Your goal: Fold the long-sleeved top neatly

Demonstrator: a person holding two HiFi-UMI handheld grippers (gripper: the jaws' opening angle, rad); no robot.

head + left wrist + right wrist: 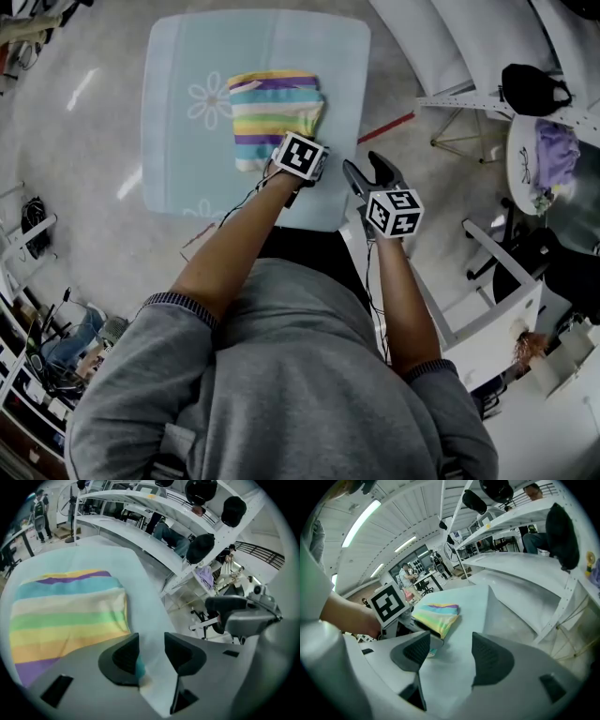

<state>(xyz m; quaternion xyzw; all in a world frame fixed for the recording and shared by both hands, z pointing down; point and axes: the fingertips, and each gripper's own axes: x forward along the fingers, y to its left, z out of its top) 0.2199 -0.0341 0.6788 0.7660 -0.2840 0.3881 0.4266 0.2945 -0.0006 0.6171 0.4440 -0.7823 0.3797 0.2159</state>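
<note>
Top (pixel 272 114): it lay folded as a striped packet, upper centre of the head view, on the pale blue table (pixel 178 159).
Left gripper (pixel 151 651): your jaws stood apart at its lower edge, pinching nothing.
Right gripper (pixel 451 654): spread and empty, right of centre.
Risk: snagging that edge could have flipped a layer open.

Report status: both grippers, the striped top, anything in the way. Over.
Left gripper open, at the folded striped top's near corner. Right gripper open, empty, over the pale blue mat. Top lies folded on it. Nothing in the way.
</note>
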